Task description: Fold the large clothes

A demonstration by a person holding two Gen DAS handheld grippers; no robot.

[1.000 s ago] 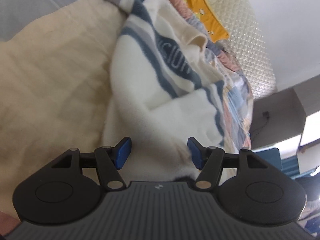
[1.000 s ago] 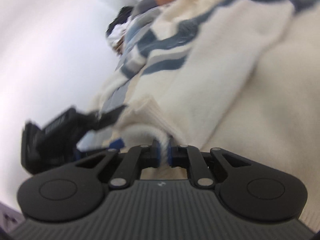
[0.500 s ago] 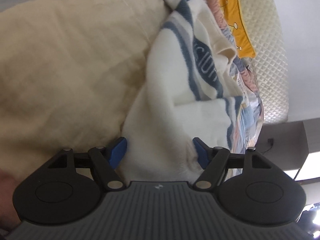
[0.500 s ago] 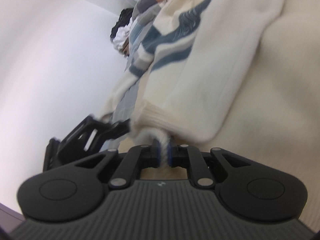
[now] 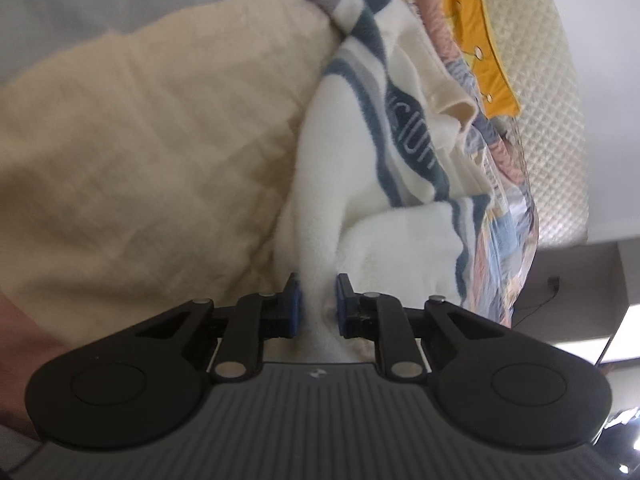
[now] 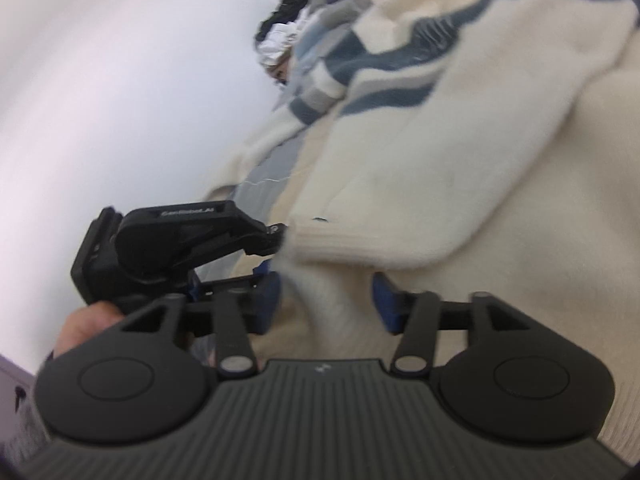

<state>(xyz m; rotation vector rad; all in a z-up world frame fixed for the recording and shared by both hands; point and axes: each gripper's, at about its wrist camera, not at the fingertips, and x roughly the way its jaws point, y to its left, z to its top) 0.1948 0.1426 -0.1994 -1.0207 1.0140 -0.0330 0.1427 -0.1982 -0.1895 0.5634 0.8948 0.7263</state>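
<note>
Handover at the hem: cream sweater with blue-grey stripes, spread on the beige bedcover.

Left gripper clamped on a pinch of white knit at the near edge; half a second ago gaping, nothing held. Right gripper now spread wide, ribbed cuff let go, previously pinched. Soft, fluffy, light, droops when lifted; best taken at ribbed edges or seams, thick pinch.
</note>
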